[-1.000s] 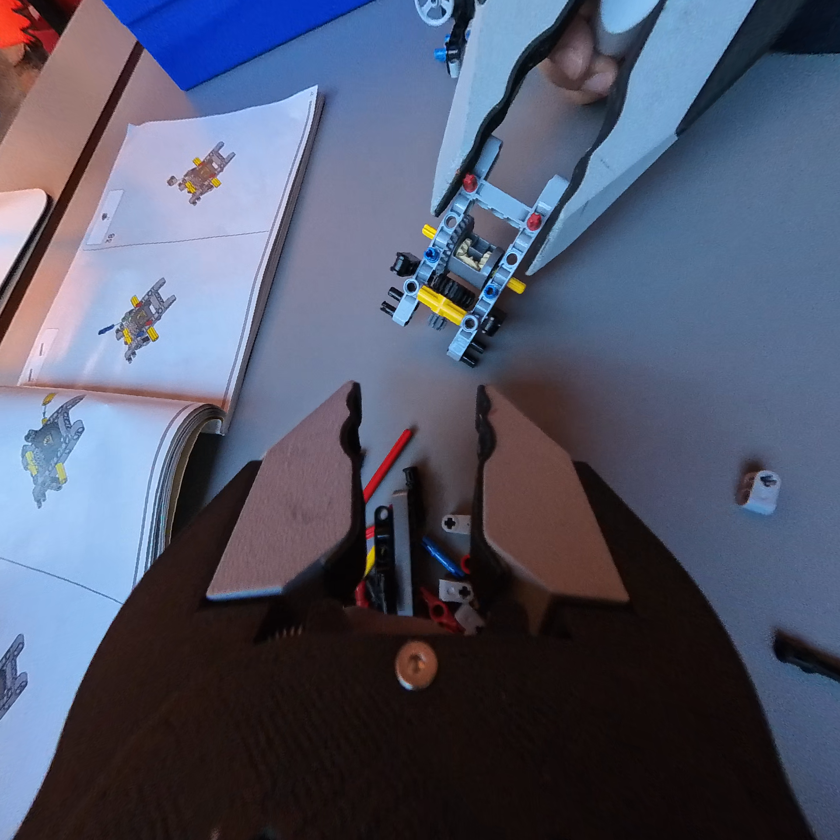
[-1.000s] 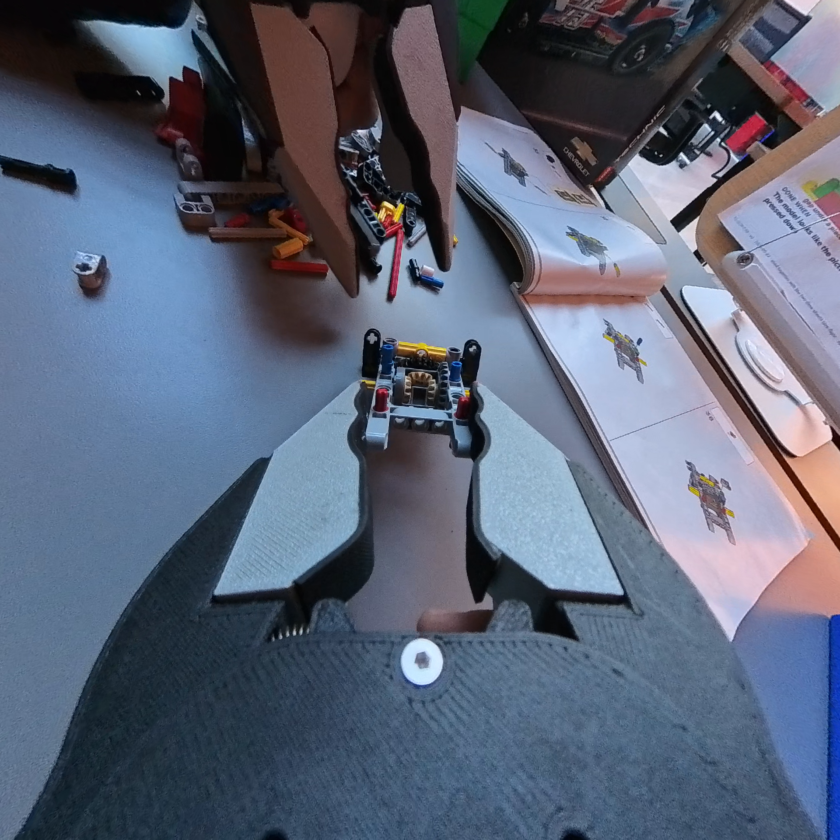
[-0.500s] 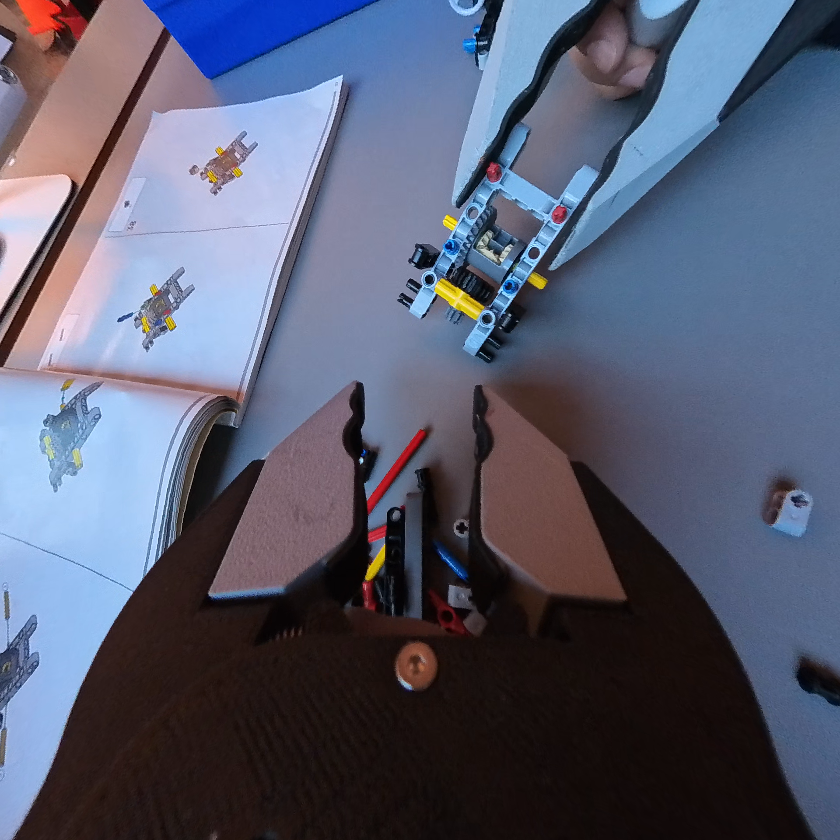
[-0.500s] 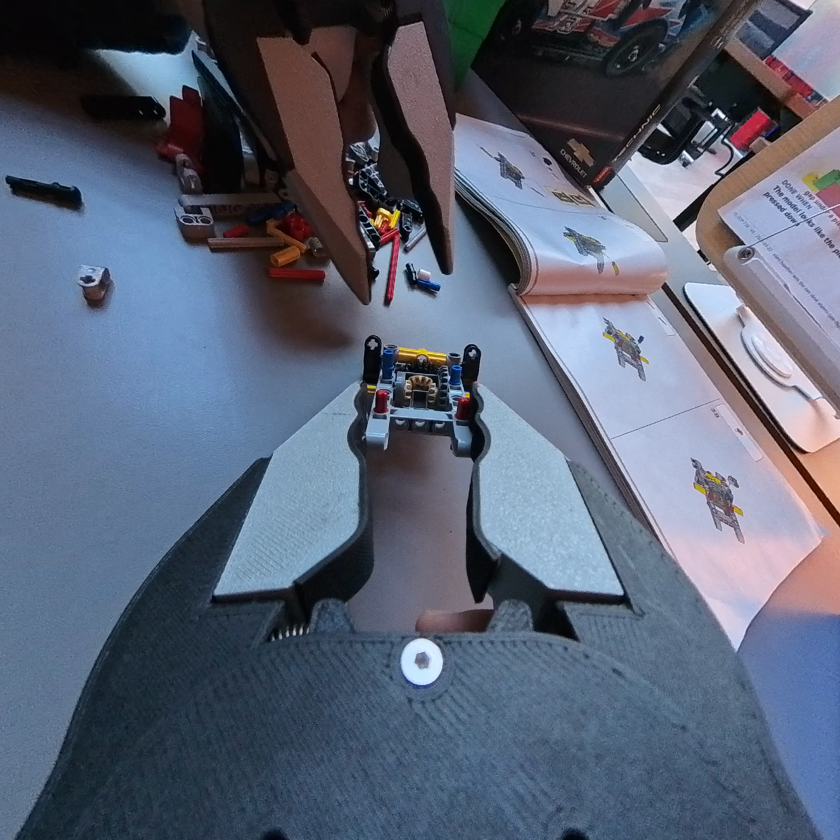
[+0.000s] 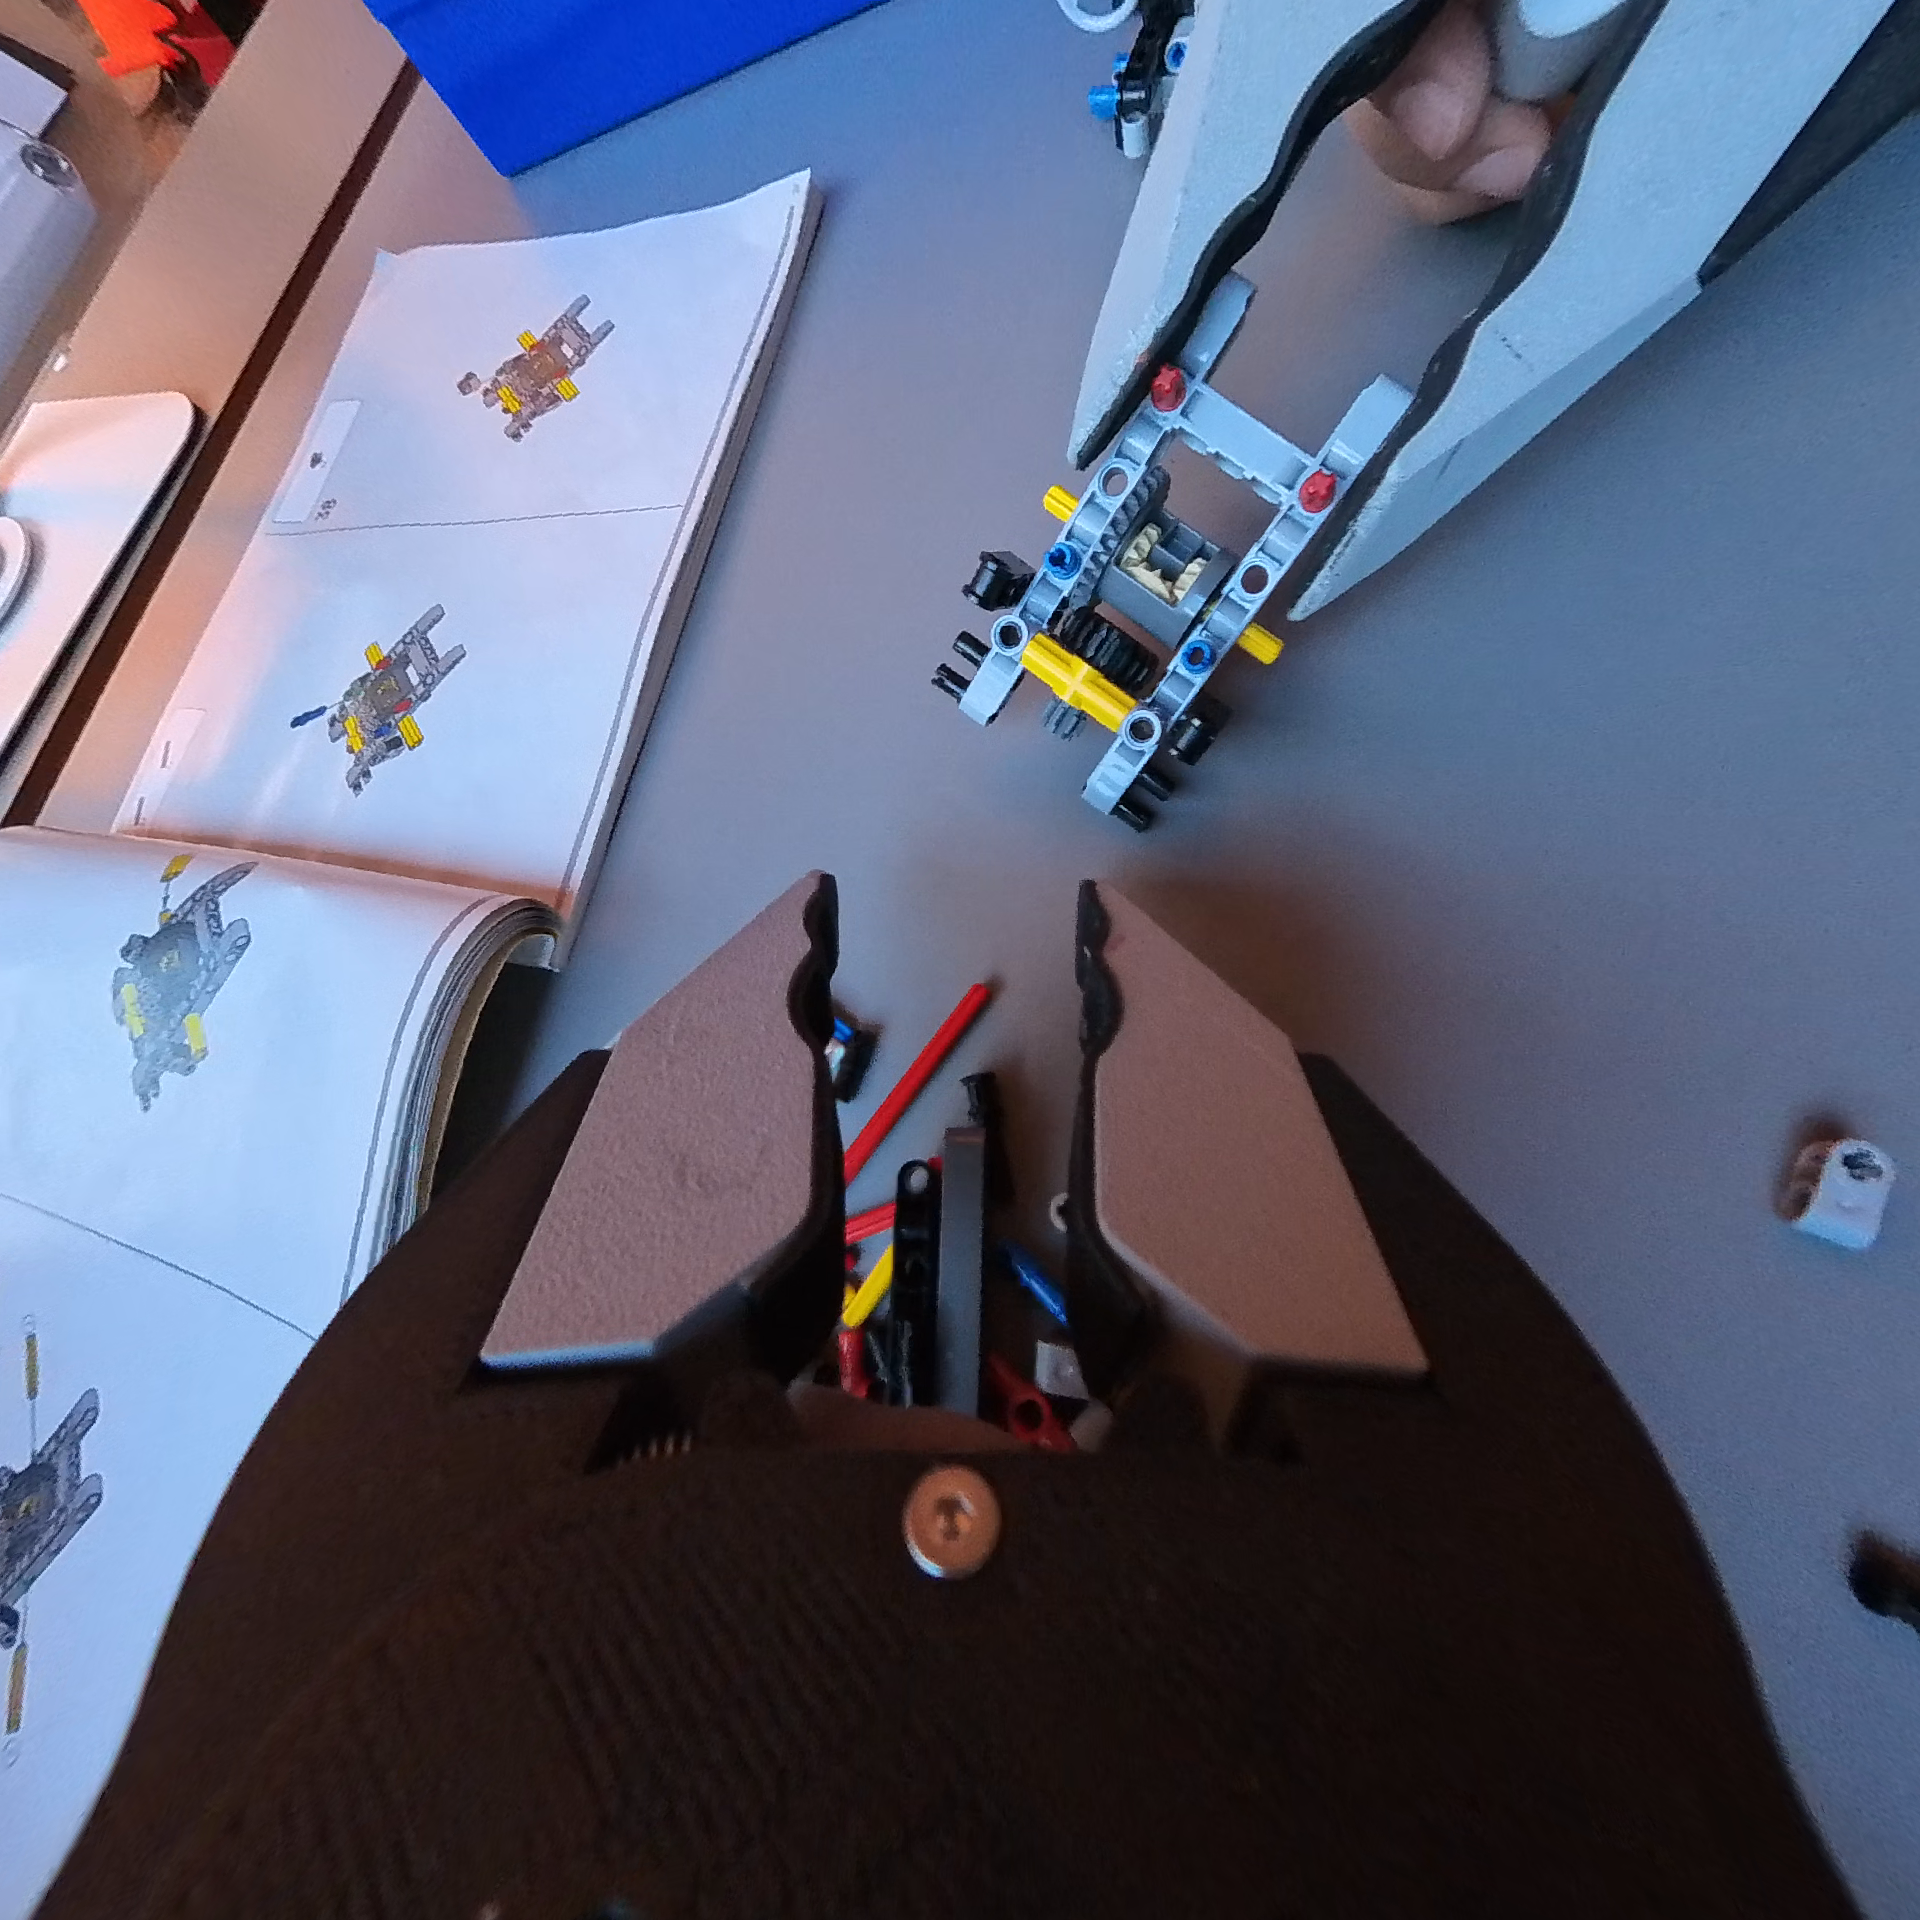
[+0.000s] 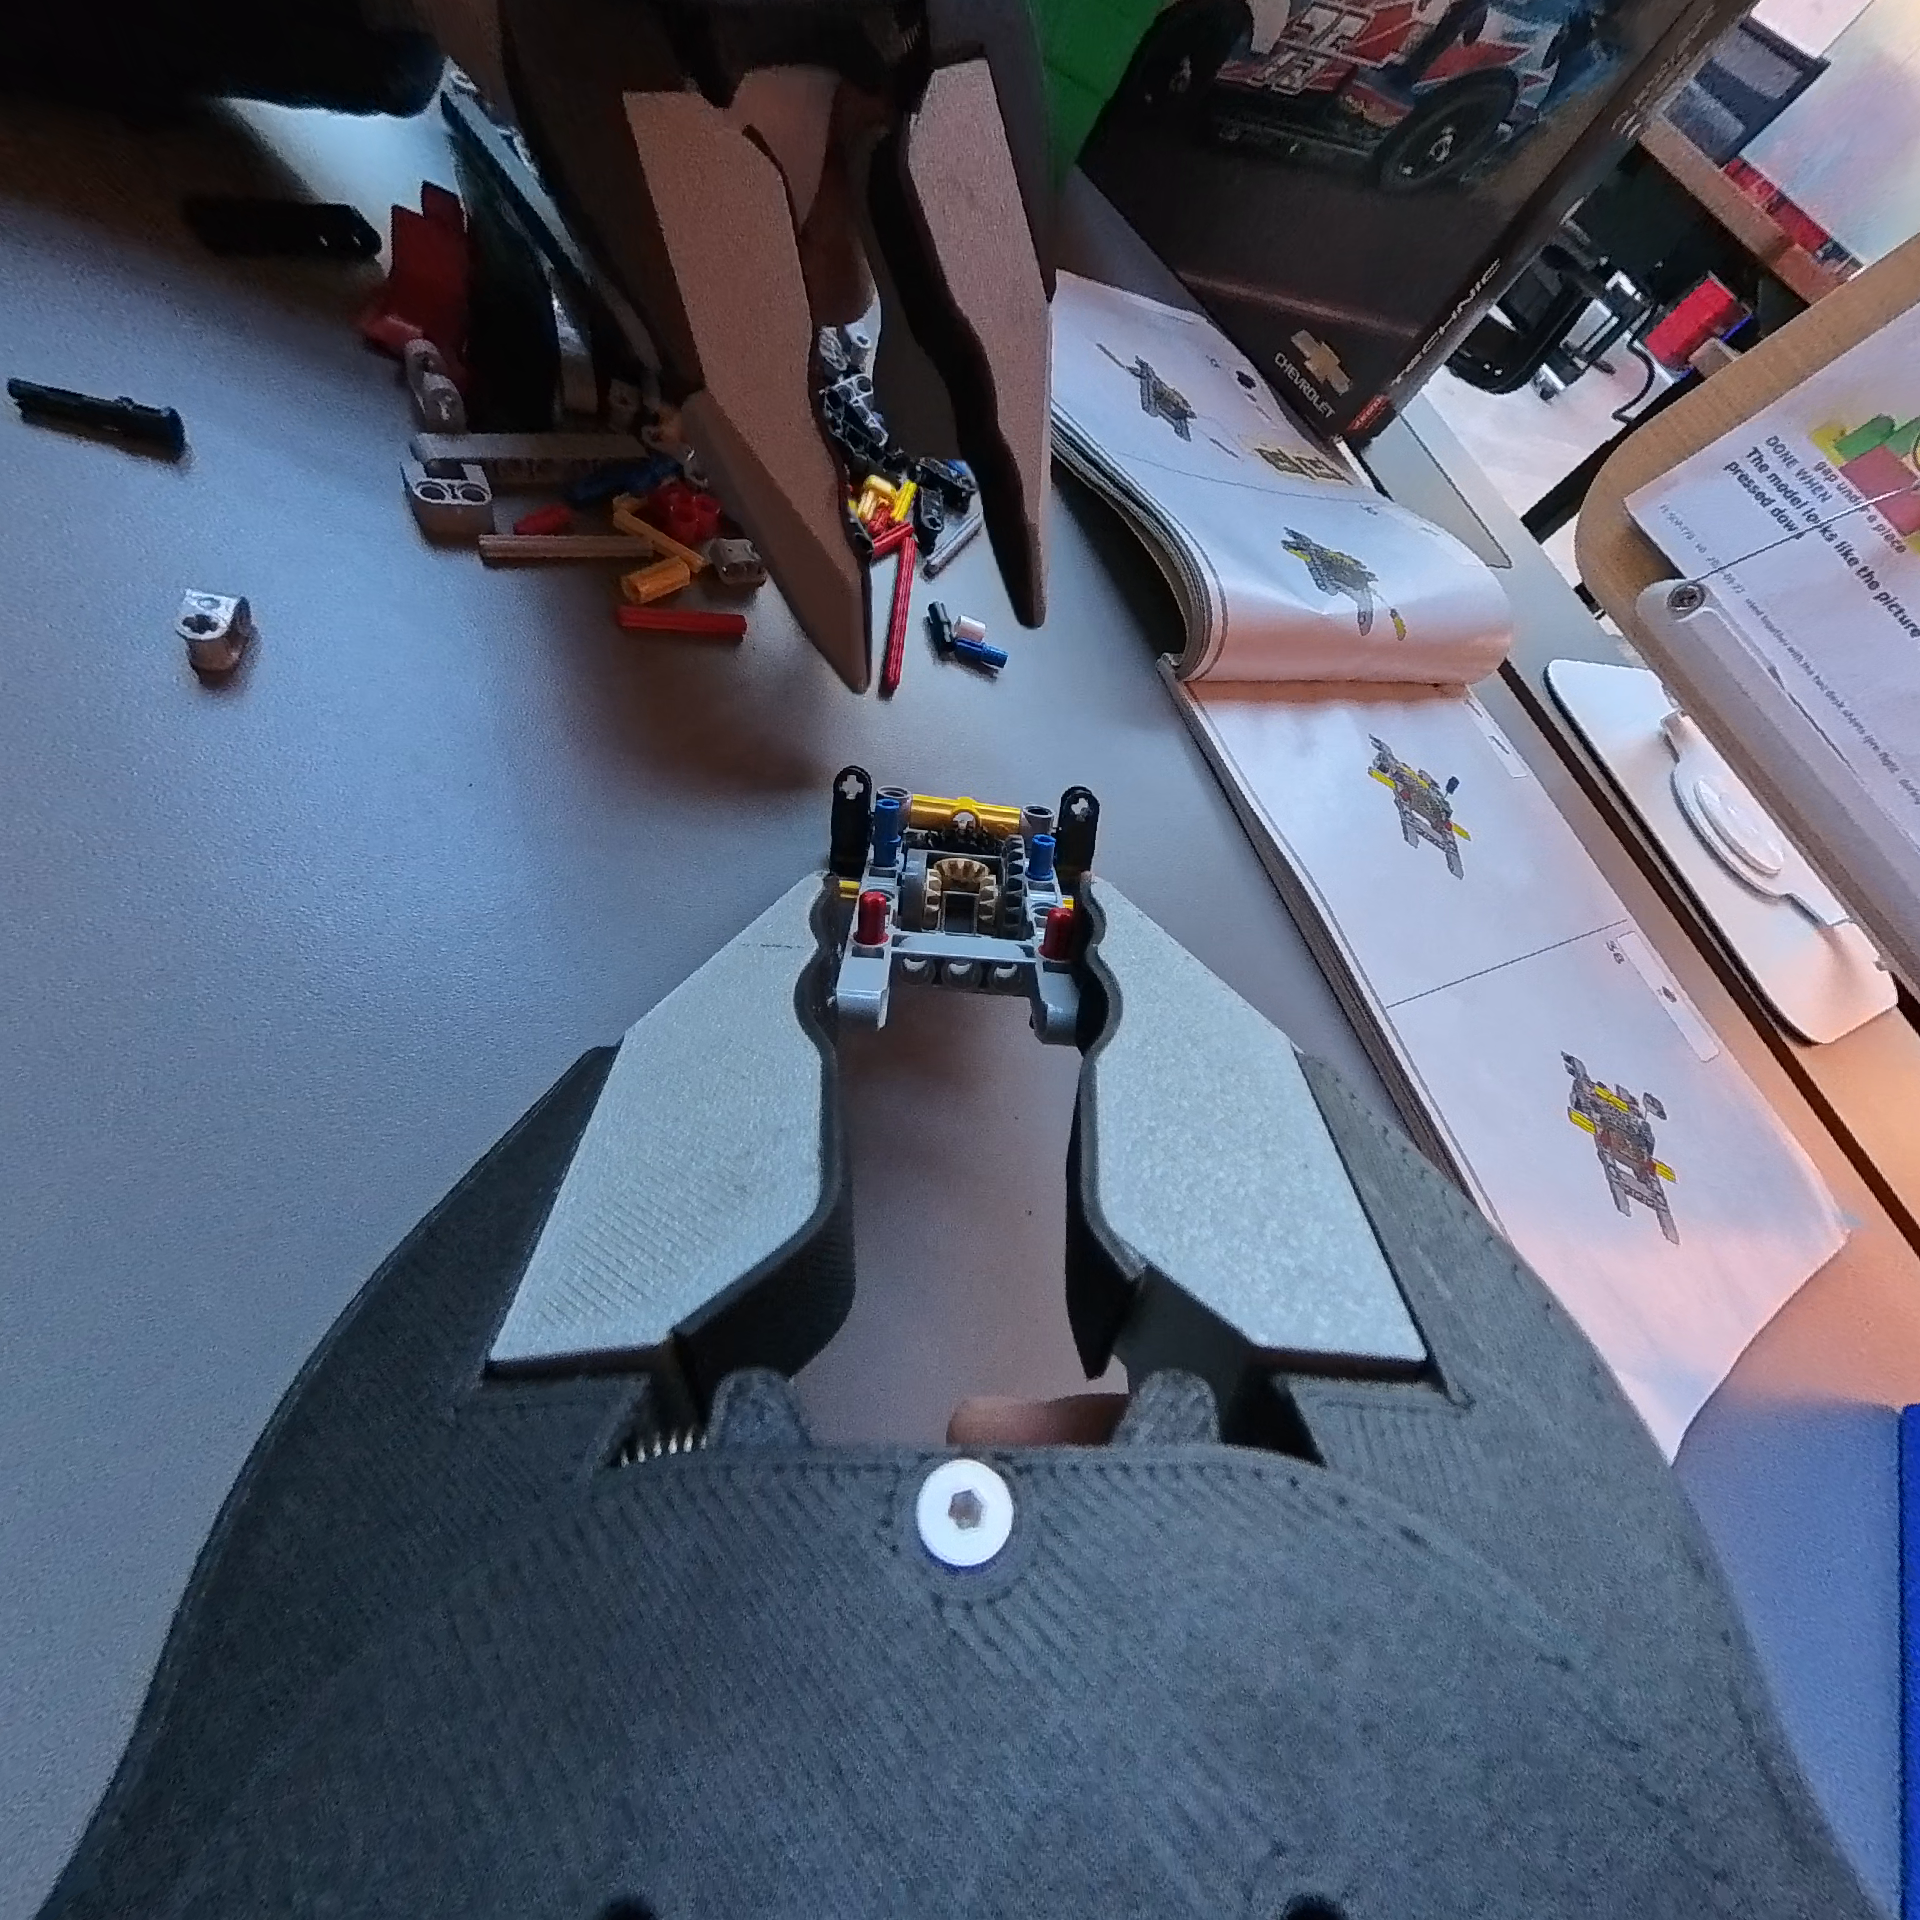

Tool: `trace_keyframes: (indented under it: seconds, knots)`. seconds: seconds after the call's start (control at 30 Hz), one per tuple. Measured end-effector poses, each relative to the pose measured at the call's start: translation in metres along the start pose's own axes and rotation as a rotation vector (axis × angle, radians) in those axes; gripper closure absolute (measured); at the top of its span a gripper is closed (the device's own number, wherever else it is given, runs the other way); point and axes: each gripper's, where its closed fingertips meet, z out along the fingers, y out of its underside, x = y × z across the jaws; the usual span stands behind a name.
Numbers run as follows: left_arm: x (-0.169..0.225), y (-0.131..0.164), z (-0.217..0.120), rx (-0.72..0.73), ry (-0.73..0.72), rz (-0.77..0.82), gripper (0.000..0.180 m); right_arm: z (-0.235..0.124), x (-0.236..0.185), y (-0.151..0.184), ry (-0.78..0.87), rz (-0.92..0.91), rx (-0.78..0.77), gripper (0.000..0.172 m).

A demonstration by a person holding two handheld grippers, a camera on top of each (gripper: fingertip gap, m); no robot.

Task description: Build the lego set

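Note:
My right gripper [image 6: 951, 925] is shut on a grey brick assembly [image 6: 961, 904] with gears, a yellow axle, and red and blue pins. Both pads press on its side beams, and it sits low over the grey table [image 6: 312, 883]. The left wrist view shows the same grasp, with the right gripper [image 5: 1195, 530] on the assembly [image 5: 1132, 592]. My left gripper [image 5: 956, 904] is open and empty. It hovers over a pile of loose parts [image 5: 914, 1247], with a red axle [image 5: 920, 1081] below its jaws. It also shows in the right wrist view [image 6: 940, 644], just beyond the assembly.
An open instruction booklet [image 5: 468, 520] lies to the left of my left gripper. A small light grey connector [image 5: 1839, 1205] and a black pin [image 6: 99, 416] lie apart on the table. A blue box [image 5: 623, 62] and a dark set box [image 6: 1403, 208] stand at the table's edges. Left tips to right tips: about 7 cm. From either gripper's tips it is about 12 cm to the small light grey connector [image 5: 1839, 1205].
My left gripper has drifted slightly over the parts pile and its jaws have narrowed a little, still on nothing. My right gripper keeps the assembly in place.

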Motion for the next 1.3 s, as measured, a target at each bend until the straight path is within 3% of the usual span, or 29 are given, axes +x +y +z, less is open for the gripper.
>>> trace_keyframes:
  seconds: [0.3,0.8,1.3]
  knots:
    - [0.002,-0.005,-0.003,0.010,-0.004,0.021,0.138,-0.005,0.010,-0.005,0.013,0.073,0.053,0.130]
    - [-0.012,0.012,-0.002,-0.051,-0.058,0.025,0.140,-0.005,0.011,-0.006,0.033,0.060,0.055,0.130]
    - [-0.005,0.009,0.001,-0.059,-0.050,0.056,0.141,-0.007,0.014,-0.007,0.051,0.065,0.061,0.130]
